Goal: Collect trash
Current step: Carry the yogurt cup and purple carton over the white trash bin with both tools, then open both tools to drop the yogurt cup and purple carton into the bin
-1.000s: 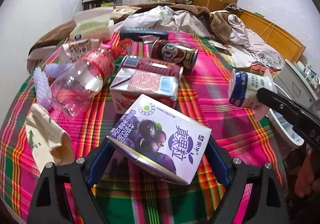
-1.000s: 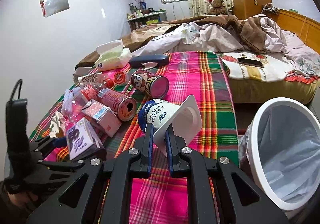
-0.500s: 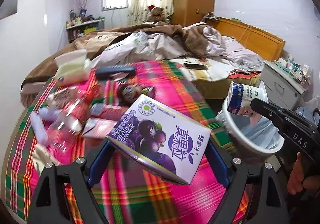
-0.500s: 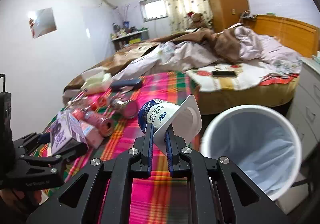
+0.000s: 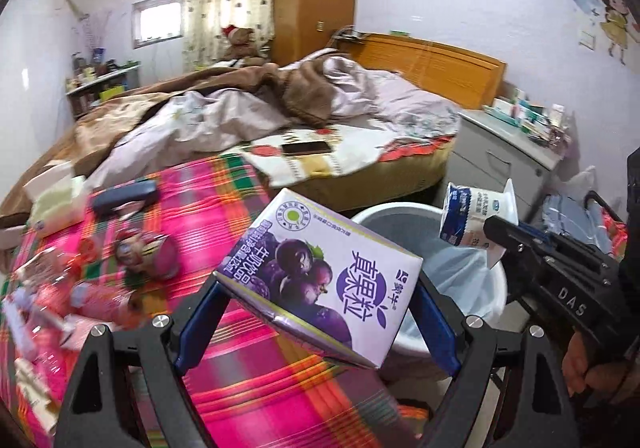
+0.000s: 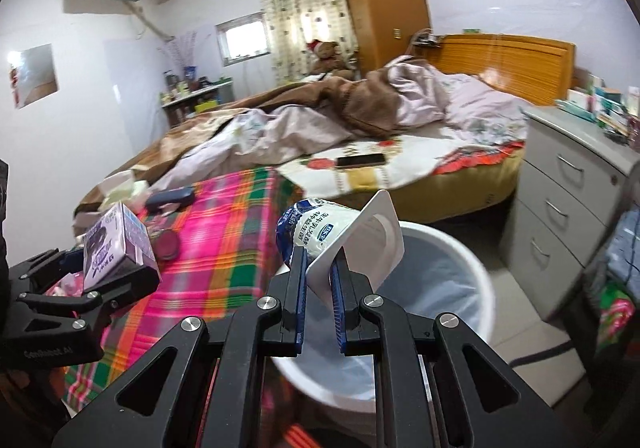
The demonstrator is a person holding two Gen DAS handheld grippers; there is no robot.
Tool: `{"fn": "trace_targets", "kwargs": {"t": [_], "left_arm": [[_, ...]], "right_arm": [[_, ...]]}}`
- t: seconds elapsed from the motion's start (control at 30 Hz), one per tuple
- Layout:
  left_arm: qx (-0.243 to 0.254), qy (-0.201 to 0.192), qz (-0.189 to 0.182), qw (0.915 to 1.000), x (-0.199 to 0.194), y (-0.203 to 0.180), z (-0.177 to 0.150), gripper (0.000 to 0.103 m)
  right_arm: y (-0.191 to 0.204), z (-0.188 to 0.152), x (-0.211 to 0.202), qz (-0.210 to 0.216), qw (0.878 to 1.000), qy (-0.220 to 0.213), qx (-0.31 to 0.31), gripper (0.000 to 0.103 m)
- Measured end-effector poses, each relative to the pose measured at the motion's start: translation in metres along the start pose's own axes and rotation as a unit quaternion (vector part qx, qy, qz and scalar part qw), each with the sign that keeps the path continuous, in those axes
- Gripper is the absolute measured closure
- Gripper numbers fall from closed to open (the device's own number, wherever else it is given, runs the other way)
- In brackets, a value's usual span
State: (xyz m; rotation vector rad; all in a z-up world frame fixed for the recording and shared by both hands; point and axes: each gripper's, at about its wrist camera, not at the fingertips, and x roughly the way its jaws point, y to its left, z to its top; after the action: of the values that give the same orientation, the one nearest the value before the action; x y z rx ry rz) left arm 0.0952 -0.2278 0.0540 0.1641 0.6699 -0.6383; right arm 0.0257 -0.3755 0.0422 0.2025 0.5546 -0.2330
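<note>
My left gripper [image 5: 316,300] is shut on a purple milk carton [image 5: 320,280], held in the air over the bed's edge beside the white trash bin [image 5: 400,214]. It also shows in the right wrist view [image 6: 116,248]. My right gripper [image 6: 320,268] is shut on the rim of a white and blue yogurt cup [image 6: 320,232], held above the bin [image 6: 452,248]. The cup also shows in the left wrist view [image 5: 468,208], over the bin's far side.
More trash lies on the plaid blanket [image 5: 224,208]: a can [image 5: 148,252], a bottle and cartons, blurred at left. A dark case [image 5: 124,196], a tissue pack [image 5: 56,200] and a phone [image 5: 306,147] lie on the bed. A grey drawer unit [image 6: 568,200] stands right of the bin.
Both grippers have swung right and up from the pile on the blanket toward the bin, each keeping its item. The cup now hangs over the bin.
</note>
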Motion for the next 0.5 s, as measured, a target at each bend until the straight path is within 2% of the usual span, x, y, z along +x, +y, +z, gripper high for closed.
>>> {"fn": "trace_targets", "kwargs": {"t": [0.13, 0.33, 0.5], "left_arm": [[0.007, 0.012, -0.032, 0.9994, 0.018, -0.023, 0.006, 0.014], [0.027, 0.031, -0.058, 0.9975, 0.045, -0.051, 0.008, 0.014], [0.033, 0.054, -0.063, 0.996, 0.065, -0.06, 0.007, 0.014]], "right_arm": [[-0.016, -0.004, 0.005, -0.024, 1.0, 0.015, 0.003, 0.091], [-0.033, -0.015, 0.024, -0.045, 0.998, 0.054, 0.003, 0.091], [-0.044, -0.019, 0.031, -0.05, 0.996, 0.078, -0.003, 0.091]]}}
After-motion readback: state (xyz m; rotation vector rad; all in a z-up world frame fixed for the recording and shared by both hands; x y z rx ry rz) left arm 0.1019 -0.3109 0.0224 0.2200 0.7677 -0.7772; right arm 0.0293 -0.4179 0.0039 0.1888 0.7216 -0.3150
